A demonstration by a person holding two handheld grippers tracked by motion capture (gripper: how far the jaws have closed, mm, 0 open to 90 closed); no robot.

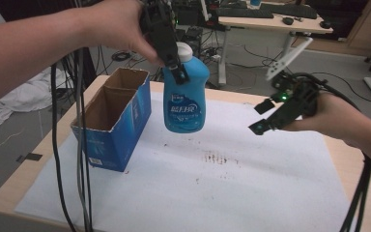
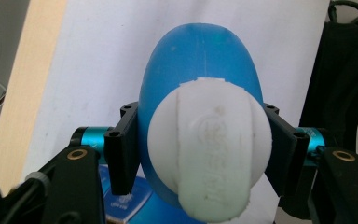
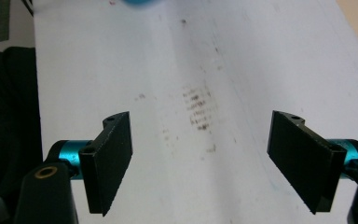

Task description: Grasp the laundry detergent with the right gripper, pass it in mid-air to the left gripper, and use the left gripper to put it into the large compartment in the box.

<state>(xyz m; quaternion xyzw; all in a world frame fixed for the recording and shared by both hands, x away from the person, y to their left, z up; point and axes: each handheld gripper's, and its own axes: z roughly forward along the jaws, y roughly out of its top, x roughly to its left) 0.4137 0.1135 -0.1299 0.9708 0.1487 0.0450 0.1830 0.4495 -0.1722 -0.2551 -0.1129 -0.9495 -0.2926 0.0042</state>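
Note:
A blue detergent bottle [image 1: 185, 99] with a white cap [image 1: 184, 51] hangs upright in the air above the white sheet, just right of the blue cardboard box [image 1: 116, 118]. My left gripper [image 1: 176, 67] is shut on the bottle's neck just under the cap. In the left gripper view the white cap [image 2: 209, 149] and blue shoulder [image 2: 193, 65] sit between the two jaws, which press on both sides. My right gripper [image 1: 264, 116] hovers open to the right of the bottle, apart from it. In the right gripper view its jaws [image 3: 200, 163] stand wide with only stained paper between them.
The open-topped blue box has two compartments and stands at the table's left. A white paper sheet [image 1: 251, 193] with brown stains [image 1: 216, 157] covers the wooden table [image 1: 343, 150]. Black cables [image 1: 79, 159] hang at the front left. Desks stand behind the table.

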